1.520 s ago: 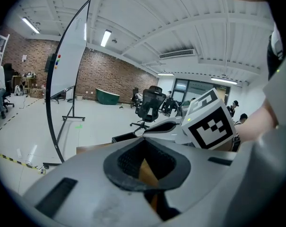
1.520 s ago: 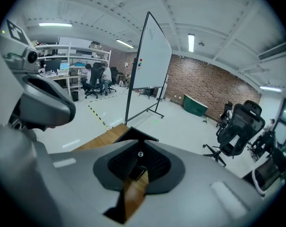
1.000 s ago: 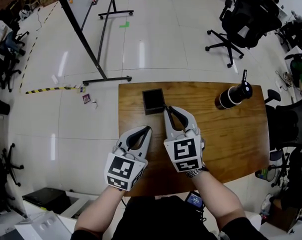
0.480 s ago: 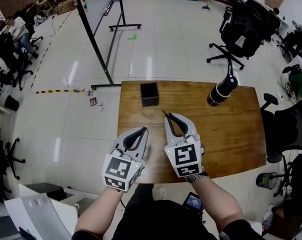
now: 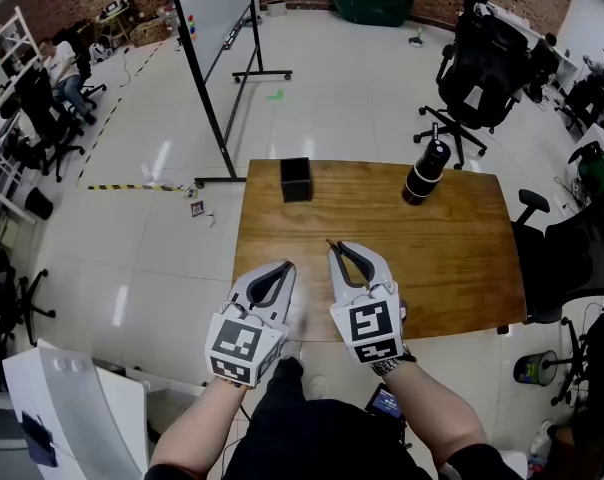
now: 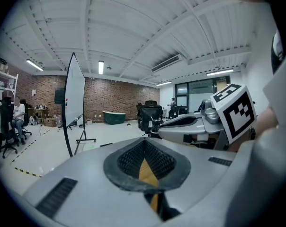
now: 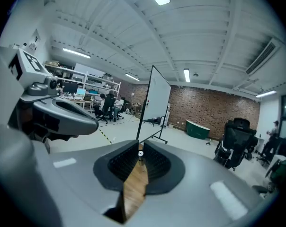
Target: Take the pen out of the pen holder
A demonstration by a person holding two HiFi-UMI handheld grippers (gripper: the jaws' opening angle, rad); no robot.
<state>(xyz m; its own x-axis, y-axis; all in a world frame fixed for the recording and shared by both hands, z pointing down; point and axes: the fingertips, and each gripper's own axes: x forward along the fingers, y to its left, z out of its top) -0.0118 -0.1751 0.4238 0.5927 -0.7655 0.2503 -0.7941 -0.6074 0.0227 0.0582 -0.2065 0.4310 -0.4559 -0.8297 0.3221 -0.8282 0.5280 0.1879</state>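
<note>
The black square pen holder [image 5: 295, 179] stands near the far left edge of the wooden table [image 5: 452, 258]. My right gripper [image 5: 335, 248] hangs over the table's near half, well short of the holder, shut on a thin dark pen [image 5: 330, 244] that sticks out past its tips. In the right gripper view the pen's round end [image 7: 140, 153] shows between the pads of that gripper [image 7: 138, 148]. My left gripper [image 5: 286, 266] hovers beside it at the table's near left edge, tips together and empty. The left gripper view shows its jaws [image 6: 145, 143] meeting, with the right gripper [image 6: 204, 122] alongside.
A dark bottle with a white band [image 5: 425, 171] stands at the table's far right. A whiteboard on a wheeled stand [image 5: 217, 28] is beyond the table's left corner, black office chairs [image 5: 482, 68] beyond the right. Seated people [image 5: 62, 63] are far left.
Both grippers have drawn back from the pen holder toward me and risen, the right one carrying the pen clear of the holder. The holder and bottle stay on the table.
</note>
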